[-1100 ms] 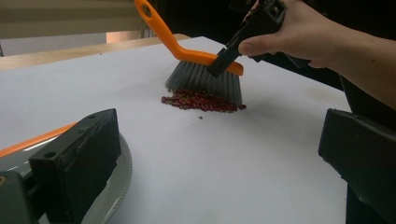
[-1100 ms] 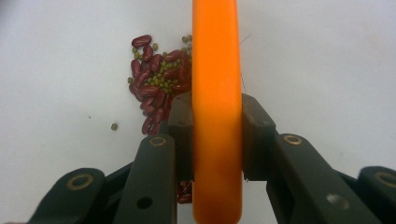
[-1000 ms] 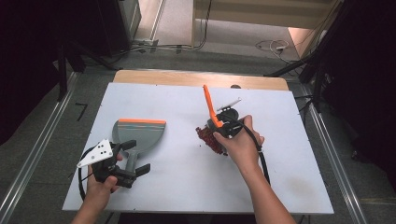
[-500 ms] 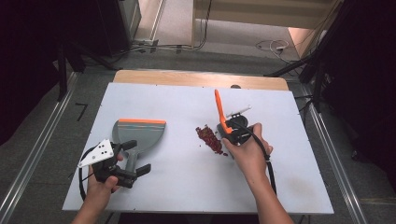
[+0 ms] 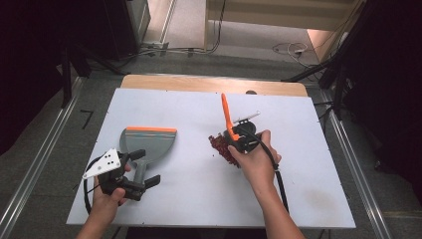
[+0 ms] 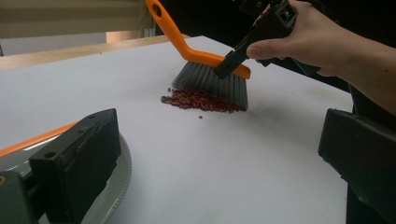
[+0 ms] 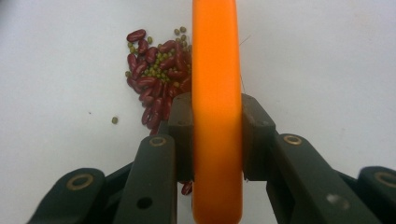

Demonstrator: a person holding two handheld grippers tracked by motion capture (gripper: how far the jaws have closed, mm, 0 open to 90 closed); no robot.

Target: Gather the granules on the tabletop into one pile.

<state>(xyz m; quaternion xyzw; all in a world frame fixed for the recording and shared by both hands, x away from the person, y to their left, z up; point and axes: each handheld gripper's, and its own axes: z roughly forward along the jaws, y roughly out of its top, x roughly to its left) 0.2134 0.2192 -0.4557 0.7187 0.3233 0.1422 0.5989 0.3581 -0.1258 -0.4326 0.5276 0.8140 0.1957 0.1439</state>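
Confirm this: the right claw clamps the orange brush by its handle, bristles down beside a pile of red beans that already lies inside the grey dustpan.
Not quite. The right claw does clamp the brush, but the beans lie on the white table, apart from the dustpan. The high view shows the gap.

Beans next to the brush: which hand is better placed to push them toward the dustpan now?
Right. The right gripper is shut on the brush, whose bristles sit against the beans. The left gripper rests by the dustpan, well apart from the pile, so it probably suits steadying the pan.
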